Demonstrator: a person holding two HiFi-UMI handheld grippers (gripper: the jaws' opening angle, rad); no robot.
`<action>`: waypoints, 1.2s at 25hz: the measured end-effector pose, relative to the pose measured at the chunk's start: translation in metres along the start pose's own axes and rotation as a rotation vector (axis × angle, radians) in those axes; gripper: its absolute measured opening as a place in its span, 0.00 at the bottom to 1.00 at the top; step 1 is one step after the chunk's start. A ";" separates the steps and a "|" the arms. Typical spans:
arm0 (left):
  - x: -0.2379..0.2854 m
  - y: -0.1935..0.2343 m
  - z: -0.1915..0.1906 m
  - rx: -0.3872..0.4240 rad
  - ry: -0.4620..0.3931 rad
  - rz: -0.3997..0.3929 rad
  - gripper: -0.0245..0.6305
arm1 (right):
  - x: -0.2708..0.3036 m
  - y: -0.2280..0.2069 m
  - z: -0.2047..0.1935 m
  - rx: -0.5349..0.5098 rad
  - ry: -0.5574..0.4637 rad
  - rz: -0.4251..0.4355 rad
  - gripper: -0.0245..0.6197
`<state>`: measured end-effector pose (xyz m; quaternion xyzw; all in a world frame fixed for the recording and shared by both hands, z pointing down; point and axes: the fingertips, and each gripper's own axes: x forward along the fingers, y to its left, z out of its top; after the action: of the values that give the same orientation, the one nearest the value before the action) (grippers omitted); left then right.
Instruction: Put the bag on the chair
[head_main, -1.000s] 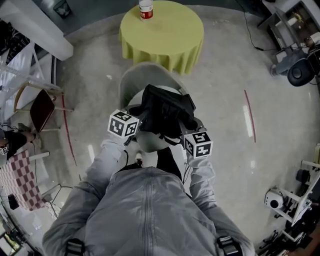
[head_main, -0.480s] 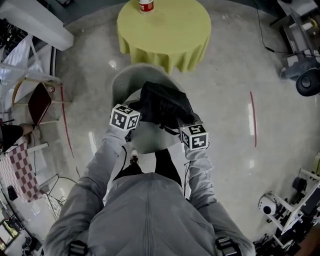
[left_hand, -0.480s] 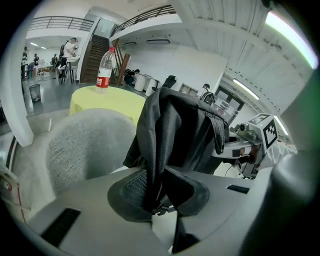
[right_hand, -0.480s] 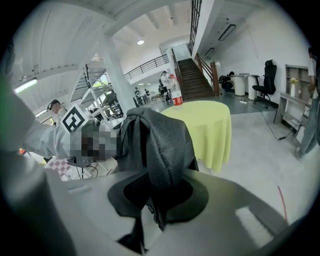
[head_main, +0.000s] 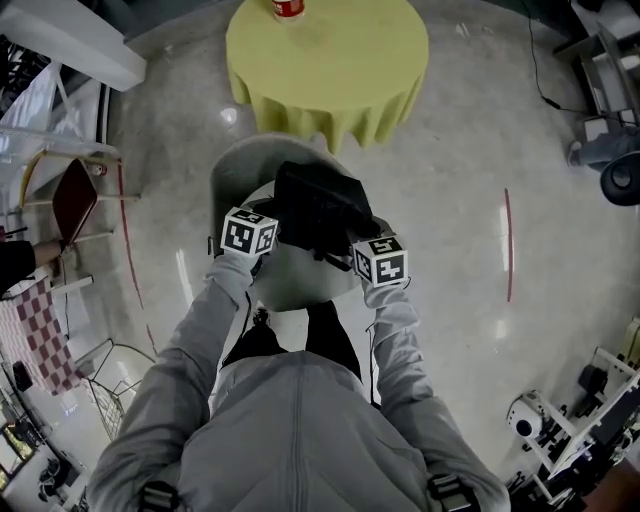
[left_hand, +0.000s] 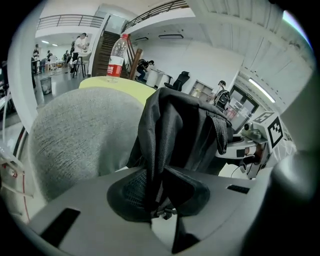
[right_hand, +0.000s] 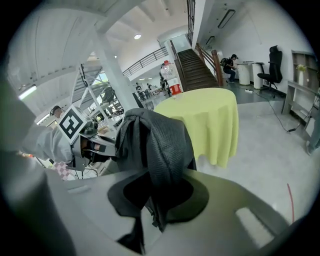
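Observation:
A black fabric bag (head_main: 318, 208) hangs between both grippers over the seat of a grey upholstered chair (head_main: 235, 165). My left gripper (head_main: 262, 243) is shut on a fold of the bag (left_hand: 172, 137) at its left side, with the chair's back (left_hand: 82, 135) just beyond. My right gripper (head_main: 358, 255) is shut on a fold of the bag (right_hand: 157, 142) at its right side. The bag's lower part rests on or just over the white seat (head_main: 290, 280); I cannot tell which.
A round table with a yellow-green cloth (head_main: 330, 60) stands just behind the chair, a plastic bottle (head_main: 288, 8) on it. A folding chair (head_main: 75, 200) and clutter line the left. Equipment stands at the right edge (head_main: 615, 150). The person's legs are close to the chair's front.
The view has drawn closer to the chair and table. Both grippers and the bag have moved forward over the seat, toward the chair's back.

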<state>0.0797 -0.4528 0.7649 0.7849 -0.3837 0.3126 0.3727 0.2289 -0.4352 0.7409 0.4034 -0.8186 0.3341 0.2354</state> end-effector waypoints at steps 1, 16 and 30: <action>0.004 0.004 0.002 -0.007 0.003 0.016 0.14 | 0.004 -0.002 0.001 0.004 0.002 0.006 0.14; 0.029 0.051 0.004 -0.089 0.005 0.096 0.21 | 0.053 -0.024 0.009 0.079 0.043 -0.067 0.23; -0.069 0.072 -0.034 -0.115 -0.144 0.050 0.25 | -0.052 0.021 0.005 0.030 -0.084 -0.265 0.32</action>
<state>-0.0230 -0.4301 0.7539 0.7730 -0.4462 0.2420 0.3807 0.2407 -0.4033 0.6956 0.5252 -0.7621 0.2953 0.2369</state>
